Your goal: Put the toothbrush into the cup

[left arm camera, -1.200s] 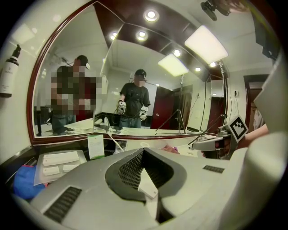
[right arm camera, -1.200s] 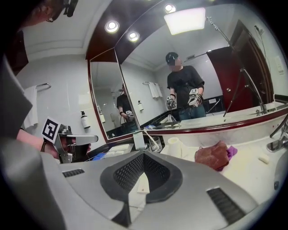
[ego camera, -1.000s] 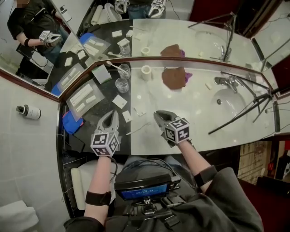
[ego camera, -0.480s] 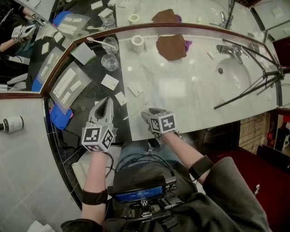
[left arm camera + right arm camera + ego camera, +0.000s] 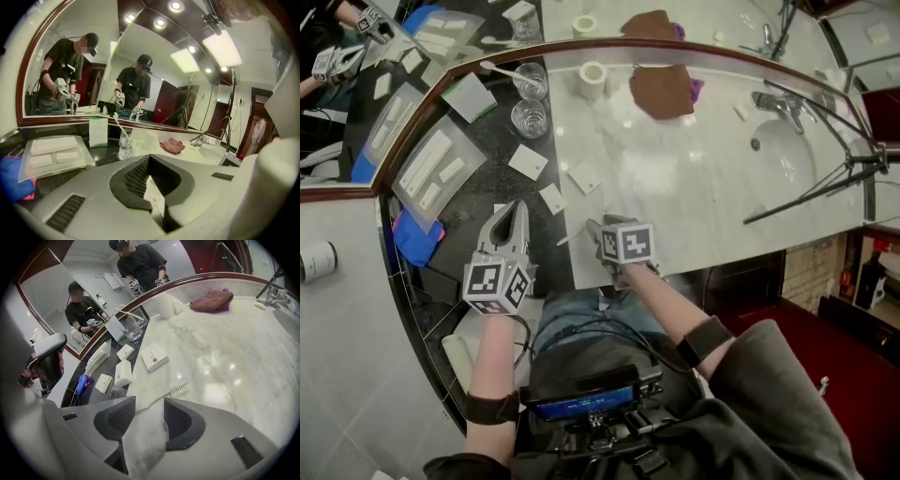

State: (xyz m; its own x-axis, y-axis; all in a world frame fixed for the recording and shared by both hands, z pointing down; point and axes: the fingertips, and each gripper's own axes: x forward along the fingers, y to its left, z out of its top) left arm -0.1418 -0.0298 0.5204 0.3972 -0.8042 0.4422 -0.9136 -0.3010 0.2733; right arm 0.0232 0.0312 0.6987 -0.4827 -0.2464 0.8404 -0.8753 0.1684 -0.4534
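Note:
A white toothbrush [image 5: 566,240] lies flat near the front edge of the marble counter [image 5: 694,187]; its bristles [image 5: 179,390] face me in the right gripper view. My right gripper [image 5: 595,228] [image 5: 150,405] points down over the handle. Its jaws have just been opening and stand wide, with the handle between them and the pads off it. My left gripper [image 5: 517,208] [image 5: 149,159] is shut and empty, hovering over the dark counter part. Two glass cups stand at the back left: an empty one [image 5: 528,117] [image 5: 125,149] and one [image 5: 530,80] holding another toothbrush.
Small white boxes [image 5: 528,161] [image 5: 551,198] [image 5: 584,177] lie between me and the cups. A tray of white packets [image 5: 431,169] and a blue cloth [image 5: 414,239] are at left. A brown cloth [image 5: 661,89], a white roll [image 5: 593,73], the sink [image 5: 787,150] and tripod legs [image 5: 825,183] lie beyond.
Both grippers have sunk toward the counter. The right one rolled, tipped downward and came over the toothbrush, which lay to its left before. The left gripper stays shut.

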